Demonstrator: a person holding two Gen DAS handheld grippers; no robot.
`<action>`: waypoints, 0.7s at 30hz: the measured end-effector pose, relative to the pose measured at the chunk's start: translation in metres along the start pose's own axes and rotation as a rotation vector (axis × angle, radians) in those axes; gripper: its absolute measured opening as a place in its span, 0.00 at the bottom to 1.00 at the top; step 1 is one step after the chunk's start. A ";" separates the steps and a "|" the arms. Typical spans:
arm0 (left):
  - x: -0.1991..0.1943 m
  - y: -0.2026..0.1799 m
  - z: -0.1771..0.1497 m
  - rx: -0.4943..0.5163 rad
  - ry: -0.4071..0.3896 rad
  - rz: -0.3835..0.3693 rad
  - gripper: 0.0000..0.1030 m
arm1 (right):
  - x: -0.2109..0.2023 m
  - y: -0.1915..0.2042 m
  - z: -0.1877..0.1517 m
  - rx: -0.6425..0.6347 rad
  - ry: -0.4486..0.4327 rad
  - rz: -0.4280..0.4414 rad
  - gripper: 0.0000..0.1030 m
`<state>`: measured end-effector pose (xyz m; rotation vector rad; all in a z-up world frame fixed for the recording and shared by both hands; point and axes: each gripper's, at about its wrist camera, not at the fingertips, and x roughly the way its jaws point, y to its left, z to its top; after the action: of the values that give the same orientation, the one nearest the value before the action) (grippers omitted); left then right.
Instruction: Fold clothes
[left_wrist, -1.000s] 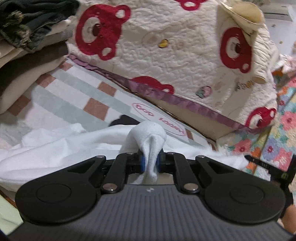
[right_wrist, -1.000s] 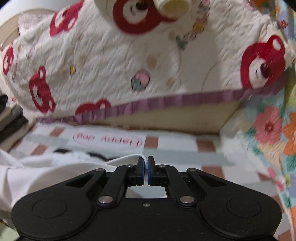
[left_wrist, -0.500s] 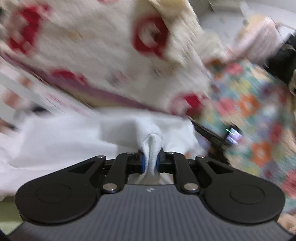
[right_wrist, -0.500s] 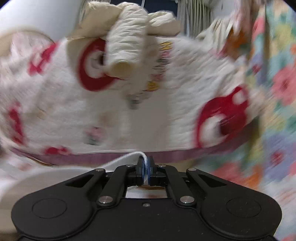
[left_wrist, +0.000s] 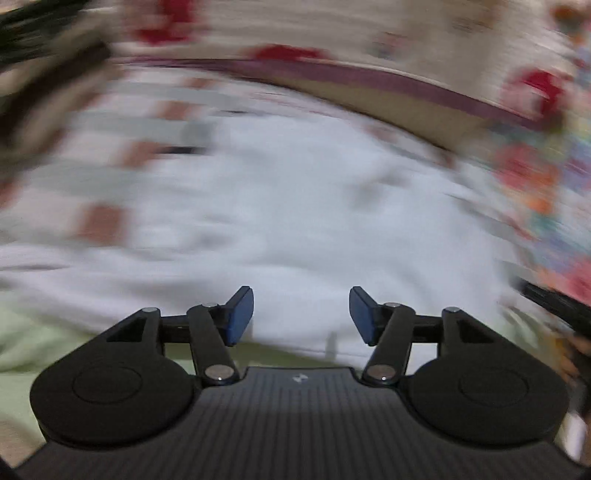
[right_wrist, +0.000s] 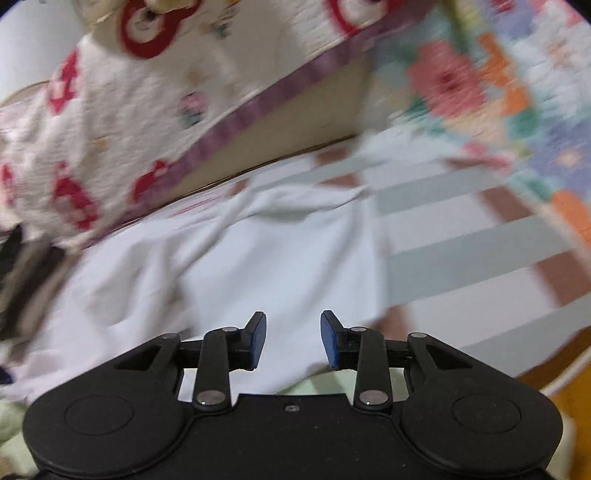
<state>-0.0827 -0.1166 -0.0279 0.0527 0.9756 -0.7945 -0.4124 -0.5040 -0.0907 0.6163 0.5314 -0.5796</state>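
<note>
A white garment (left_wrist: 280, 214) lies spread on the striped bed sheet, blurred in the left wrist view; in the right wrist view the same white garment (right_wrist: 258, 266) shows wrinkles and a straight right edge. My left gripper (left_wrist: 301, 314) hovers over its near edge, jaws opening, nothing between the blue pads. My right gripper (right_wrist: 293, 339) also hangs above the near edge, jaws opening, pads clear of the cloth.
A quilt with red bears (right_wrist: 110, 122) is heaped at the back, a floral blanket (right_wrist: 498, 92) lies to the right. The striped sheet (right_wrist: 461, 251) runs bare right of the garment. Dark folded clothes (left_wrist: 40, 74) are stacked at the left. A pale green cloth (left_wrist: 48, 332) lies nearest me.
Both grippers let go of the white cloth and opened. Both hands swung across and dipped toward the bed; the garment now lies flat on the sheet.
</note>
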 end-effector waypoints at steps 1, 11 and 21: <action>0.000 0.018 0.002 -0.061 0.001 0.042 0.56 | 0.006 0.007 0.001 -0.021 0.019 0.042 0.37; 0.013 0.089 -0.017 -0.456 0.041 -0.003 0.56 | 0.086 0.075 -0.002 -0.519 0.220 0.159 0.59; 0.011 0.112 -0.035 -0.628 0.019 -0.035 0.59 | 0.062 0.064 0.005 -0.453 0.186 0.290 0.01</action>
<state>-0.0345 -0.0286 -0.0906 -0.5011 1.2090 -0.4909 -0.3259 -0.4857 -0.1007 0.3063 0.7080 -0.1168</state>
